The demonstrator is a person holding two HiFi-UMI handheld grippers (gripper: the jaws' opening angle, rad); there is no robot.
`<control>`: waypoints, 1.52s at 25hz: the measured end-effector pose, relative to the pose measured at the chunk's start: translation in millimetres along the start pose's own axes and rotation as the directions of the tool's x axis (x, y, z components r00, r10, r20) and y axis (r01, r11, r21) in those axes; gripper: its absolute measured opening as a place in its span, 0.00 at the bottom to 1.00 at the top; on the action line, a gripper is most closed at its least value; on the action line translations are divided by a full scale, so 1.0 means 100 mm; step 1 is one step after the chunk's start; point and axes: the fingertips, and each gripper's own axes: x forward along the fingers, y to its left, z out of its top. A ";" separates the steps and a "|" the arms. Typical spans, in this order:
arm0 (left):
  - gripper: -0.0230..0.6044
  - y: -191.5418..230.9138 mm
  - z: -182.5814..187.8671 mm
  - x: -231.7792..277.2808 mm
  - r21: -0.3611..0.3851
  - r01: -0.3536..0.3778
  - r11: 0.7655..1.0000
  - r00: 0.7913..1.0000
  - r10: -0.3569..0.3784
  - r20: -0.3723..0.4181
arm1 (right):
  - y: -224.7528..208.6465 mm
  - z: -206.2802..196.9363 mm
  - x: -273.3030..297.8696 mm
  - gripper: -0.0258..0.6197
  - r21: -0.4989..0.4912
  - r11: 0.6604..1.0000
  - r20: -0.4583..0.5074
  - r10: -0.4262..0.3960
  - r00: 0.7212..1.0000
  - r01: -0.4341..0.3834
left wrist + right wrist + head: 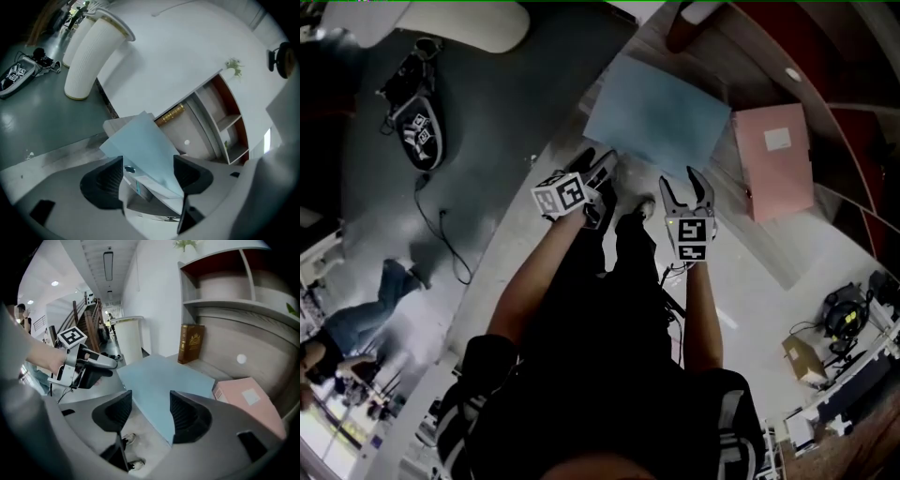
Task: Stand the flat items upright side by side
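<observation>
A light blue flat folder (656,117) lies on the pale wooden shelf board (769,248), its near side over the board's front edge. A pink folder (773,159) lies flat to its right. My left gripper (605,161) is at the blue folder's near left corner. In the left gripper view that corner of the blue folder (147,147) reaches in between the wide-open jaws, and the pads do not press on it. My right gripper (687,180) stands open at the folder's near edge (161,380), holding nothing. The pink folder (248,401) shows to its right.
A brown book (191,343) stands upright at the back of the board. Shelf compartments (220,282) rise behind it. A white ribbed column (93,51) stands on the grey floor at the left, and a spare gripper (420,131) lies beside it. A cardboard box (802,361) sits on the floor to the right.
</observation>
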 end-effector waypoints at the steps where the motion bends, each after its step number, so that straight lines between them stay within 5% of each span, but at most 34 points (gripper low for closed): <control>1: 0.56 0.10 0.00 0.02 -0.017 -0.010 1.000 1.000 0.010 0.003 | 0.02 -0.03 0.06 0.46 -0.016 1.000 -0.019 0.005 1.000 -0.005; 18: 0.61 0.77 0.18 0.42 -0.284 0.125 0.951 0.987 -0.092 0.128 | 0.09 -0.34 0.45 0.48 -0.125 0.992 -0.147 -0.006 0.989 -0.013; 38: 0.58 0.79 0.25 0.59 -0.284 0.172 0.943 0.984 -0.152 0.094 | 0.20 -0.59 0.59 0.49 -0.114 0.993 -0.229 0.010 0.973 -0.037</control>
